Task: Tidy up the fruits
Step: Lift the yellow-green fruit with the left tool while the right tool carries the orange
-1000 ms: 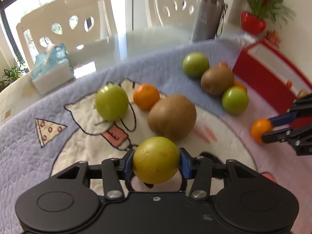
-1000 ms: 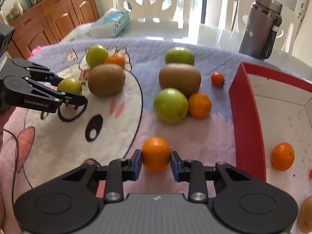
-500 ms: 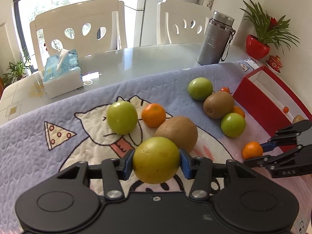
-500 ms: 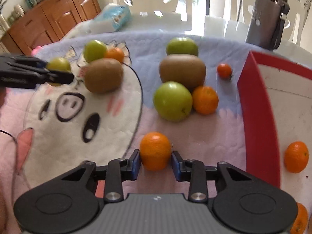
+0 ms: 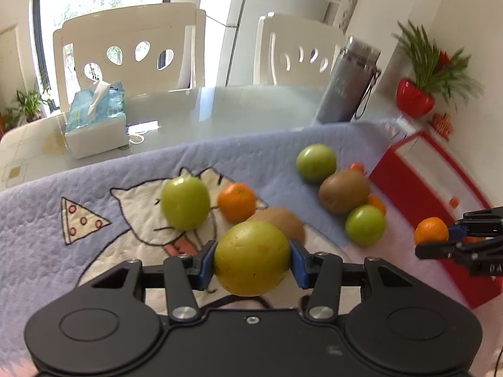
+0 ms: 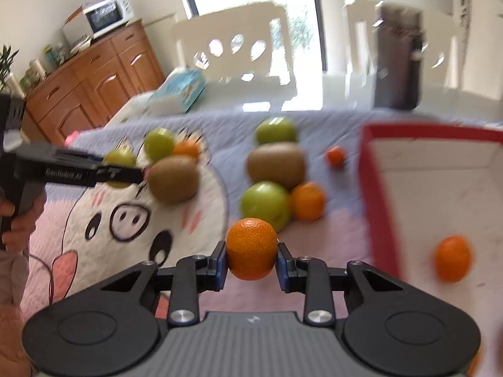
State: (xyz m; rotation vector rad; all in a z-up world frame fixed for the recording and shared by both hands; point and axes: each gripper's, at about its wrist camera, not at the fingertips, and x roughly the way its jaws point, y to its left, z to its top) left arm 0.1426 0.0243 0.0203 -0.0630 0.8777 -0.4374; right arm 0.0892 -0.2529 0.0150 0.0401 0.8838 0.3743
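My left gripper [image 5: 251,259] is shut on a yellow-green apple [image 5: 251,259] and holds it above the cartoon mat [image 5: 47,251]. My right gripper [image 6: 251,256] is shut on an orange [image 6: 251,248], raised above the mat just left of the red tray [image 6: 374,216]. The right gripper with its orange [image 5: 430,231] also shows in the left wrist view by the tray [image 5: 418,185]. The left gripper [image 6: 121,169] shows in the right wrist view. On the mat lie green apples [image 5: 185,202], oranges [image 5: 236,202] and kiwis [image 5: 342,190]. One orange [image 6: 452,257] lies in the tray.
A tissue box [image 5: 94,125] and a grey bottle [image 5: 345,88] stand on the glass table beyond the mat. White chairs [image 5: 125,53] stand behind it. A red potted plant [image 5: 415,99] is at the far right. A wooden cabinet [image 6: 94,84] stands at the left.
Both grippers have risen with their fruit. The right gripper with the orange has moved toward the red tray; the views have tilted up.
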